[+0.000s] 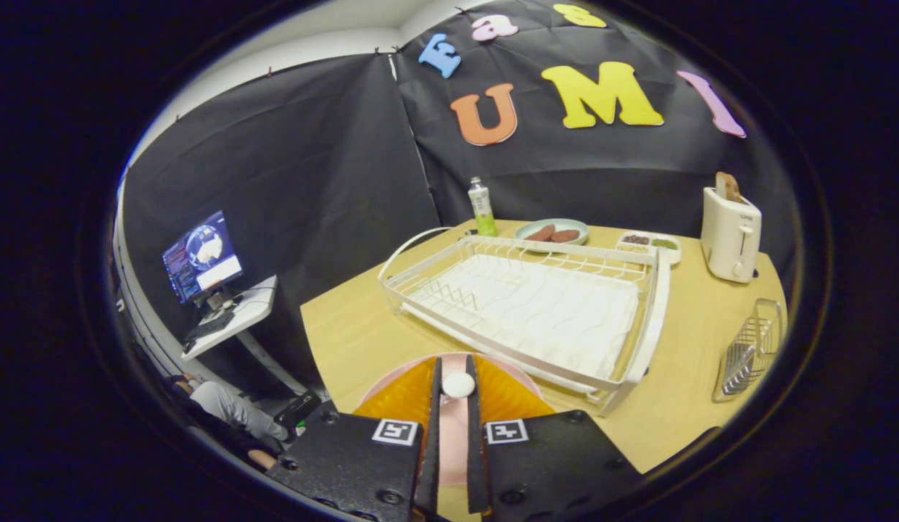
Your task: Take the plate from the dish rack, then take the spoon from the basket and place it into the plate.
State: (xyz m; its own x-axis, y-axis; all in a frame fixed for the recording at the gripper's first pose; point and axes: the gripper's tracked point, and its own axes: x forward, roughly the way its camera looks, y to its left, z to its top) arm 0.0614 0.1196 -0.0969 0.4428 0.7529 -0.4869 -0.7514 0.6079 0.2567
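Observation:
My gripper [455,388] is shut on a small white rounded piece, the end of the spoon [458,384], pinched between its fingertips. Right below the fingers lies the pink plate [454,435] on the wooden table; its rim curves around just beyond the fingertips and its face shows through the narrow gap between the fingers. The rest of the spoon is hidden by the fingers. Beyond the plate stands the white wire dish rack [536,304], with nothing in its slots. The wire basket [750,351] stands to the right of the rack, near the table's edge.
At the back of the table [348,333] stand a green bottle [481,206], a dish with brown food [552,232], a small snack tray [649,243] and a white toaster [730,232]. Left of the table are a monitor [201,255] on a side desk and a seated person [232,409].

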